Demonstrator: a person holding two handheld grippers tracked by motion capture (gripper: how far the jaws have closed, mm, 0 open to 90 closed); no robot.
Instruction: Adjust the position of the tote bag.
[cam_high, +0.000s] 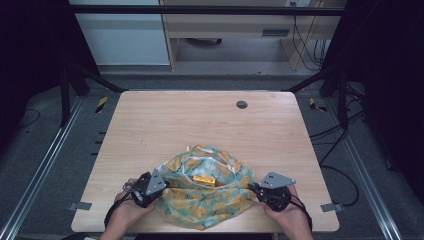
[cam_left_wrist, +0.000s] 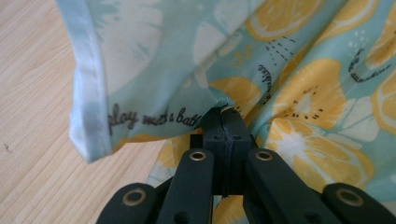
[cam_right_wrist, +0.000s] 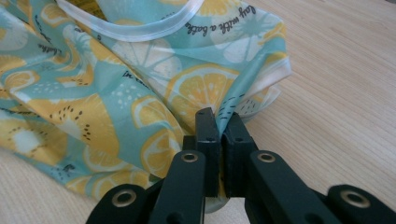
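A fabric bag (cam_high: 205, 192) with a pattern of yellow lemon slices on light blue-green lies on the wooden counter (cam_high: 200, 125), close to its near edge and about in the middle between the two hands. The cloth is crumpled and its mouth is open to the top. Inside the opening a small yellow box (cam_high: 204, 179) is visible, partly covered by the folds.

The left claw (cam_high: 159, 186) is at the left side of the bag. In the left gripper view its two black jaws are pressed together, and a fold of the printed fabric (cam_left_wrist: 219, 100) is pinched between their tips. A white hem (cam_left_wrist: 88, 93) of the bag hangs beside the jaws, above the wood.

The right claw (cam_high: 256, 190) is at the right side of the bag. In the right gripper view its jaws are also closed nearly fully, with a thin edge of the cloth (cam_right_wrist: 223, 116) caught between them. The white-bordered rim (cam_right_wrist: 140, 29) of the opening runs across the top of that view.

Both hands (cam_high: 127, 207) rest low at the near edge of the counter. A small dark round cap (cam_high: 242, 104) sits in the counter surface far behind the bag, well apart from it.
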